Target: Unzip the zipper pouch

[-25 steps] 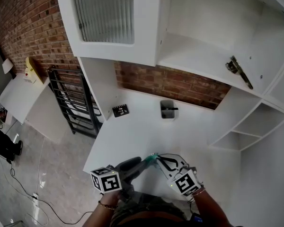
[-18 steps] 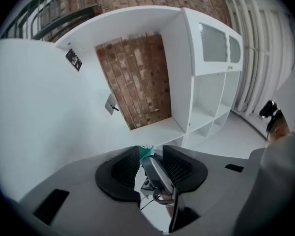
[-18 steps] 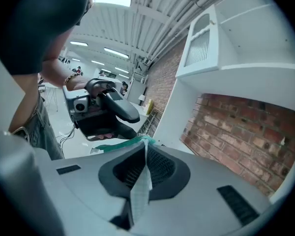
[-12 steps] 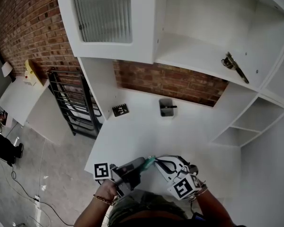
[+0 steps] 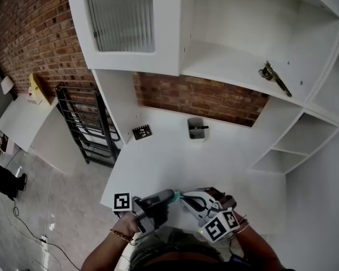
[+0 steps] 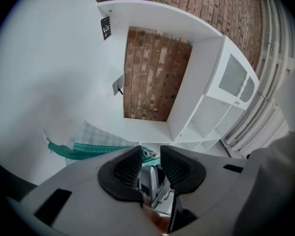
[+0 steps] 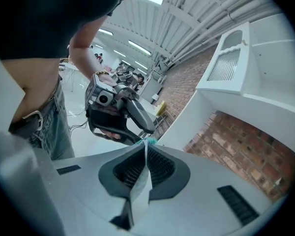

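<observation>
Right now the zipper pouch point(image 6: 96, 134) is held between your two grippers at the near edge of the white table point(image 5: 158, 162). Your right gripper point(image 7: 145, 163) is clamped on the pouch's thin fabric, which runs up between its pads. Your left gripper point(image 6: 150, 160) has just been closing its jaws. They stand a narrow gap apart and nip the end of the green zipper point(image 6: 88, 149) at their tips. The two grippers' tips nearly meet. Farther back on the table sit a small grey holder point(image 5: 196, 129) and a black marker card point(image 5: 142, 132), well apart from the pouch. Behind them is the brick wall point(image 5: 214, 100), with the white shelves point(image 5: 237, 61) above.
</observation>
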Available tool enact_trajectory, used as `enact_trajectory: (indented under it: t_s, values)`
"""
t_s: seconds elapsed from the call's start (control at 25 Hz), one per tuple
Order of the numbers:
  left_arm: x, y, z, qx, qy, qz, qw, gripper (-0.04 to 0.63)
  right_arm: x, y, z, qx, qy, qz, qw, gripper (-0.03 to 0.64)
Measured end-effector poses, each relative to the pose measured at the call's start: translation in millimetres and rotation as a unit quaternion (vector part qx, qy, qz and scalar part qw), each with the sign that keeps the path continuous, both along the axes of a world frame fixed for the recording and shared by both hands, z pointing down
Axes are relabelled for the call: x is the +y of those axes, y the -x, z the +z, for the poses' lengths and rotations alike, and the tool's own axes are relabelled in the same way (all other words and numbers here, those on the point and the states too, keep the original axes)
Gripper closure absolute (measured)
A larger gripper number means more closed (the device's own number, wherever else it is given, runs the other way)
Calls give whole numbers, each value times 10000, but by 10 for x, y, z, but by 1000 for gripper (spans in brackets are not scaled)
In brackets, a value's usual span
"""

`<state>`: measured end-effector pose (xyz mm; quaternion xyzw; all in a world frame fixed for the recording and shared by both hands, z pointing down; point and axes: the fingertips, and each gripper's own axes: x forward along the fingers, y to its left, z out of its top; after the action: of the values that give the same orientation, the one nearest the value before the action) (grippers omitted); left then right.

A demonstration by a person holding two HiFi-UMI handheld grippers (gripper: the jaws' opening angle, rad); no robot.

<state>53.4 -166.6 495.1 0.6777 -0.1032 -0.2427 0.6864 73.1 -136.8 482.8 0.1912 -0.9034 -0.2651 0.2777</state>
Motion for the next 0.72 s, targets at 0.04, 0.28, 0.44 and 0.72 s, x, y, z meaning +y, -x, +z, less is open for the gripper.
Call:
enact_trajectory:
  t_s: [0.04,0.28,0.44,0.72]
  values:
    - [13,-23,8,-38,6,49,10000,483,11,5,7,22,-9,-24,10000,604]
    - [49,-32,25,-225,-105,75,9997,528,45,-17,51,6,91,40,10000,605]
    - [48,-33,2,-343,-374,29,9987,581,68,-42,102,3,151,130,9998,604]
    - [96,-111,-171,-990,-1363,315,9852,589,63,-127,52,-685,1010,399,9917,600]
